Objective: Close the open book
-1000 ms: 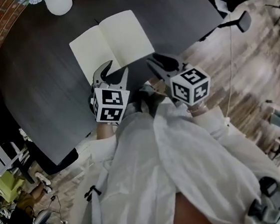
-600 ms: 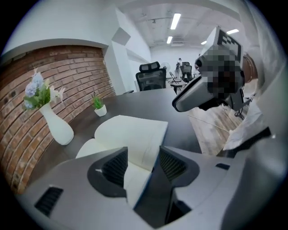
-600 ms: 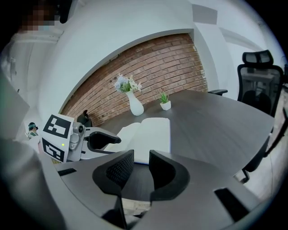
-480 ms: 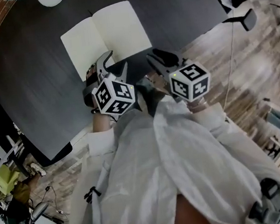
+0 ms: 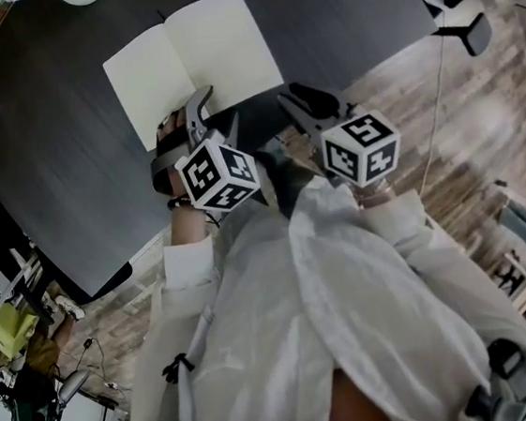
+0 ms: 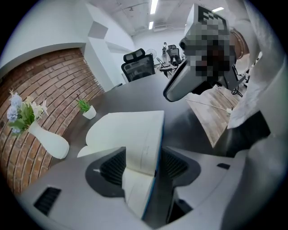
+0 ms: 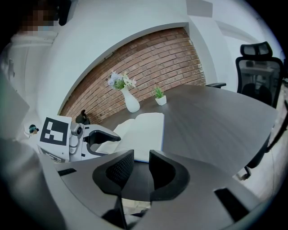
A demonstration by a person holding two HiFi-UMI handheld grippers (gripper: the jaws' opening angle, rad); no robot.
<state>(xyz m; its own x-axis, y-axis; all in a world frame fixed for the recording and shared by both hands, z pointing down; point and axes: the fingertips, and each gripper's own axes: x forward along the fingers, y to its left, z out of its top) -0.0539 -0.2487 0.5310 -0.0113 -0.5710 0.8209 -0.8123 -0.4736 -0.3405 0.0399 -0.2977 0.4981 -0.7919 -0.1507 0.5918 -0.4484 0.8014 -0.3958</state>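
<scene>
A dark round surface (image 5: 69, 161) fills the upper half of the head view. An open book (image 5: 198, 56) lies flat on it at upper centre, blank pages up. Its spine runs from the near edge up and away, and the two leaves spread left and right of it.

The left hand-held gripper (image 5: 214, 111) sits at the book's near edge, just below centre. Its jaws have just been opening and now stand wide apart, with the near edge of the right-hand leaf and its blue cover between them. The pads do not appear to press on it.

The right hand-held gripper (image 5: 293, 102) hangs just right of the book's near corner, off the pages, jaws slightly apart and empty.

The book lies straight ahead of the left gripper, the nearer one, so closing likely means swinging a leaf across the spine.

A white vase (image 7: 131, 102) stands beyond the book.
</scene>
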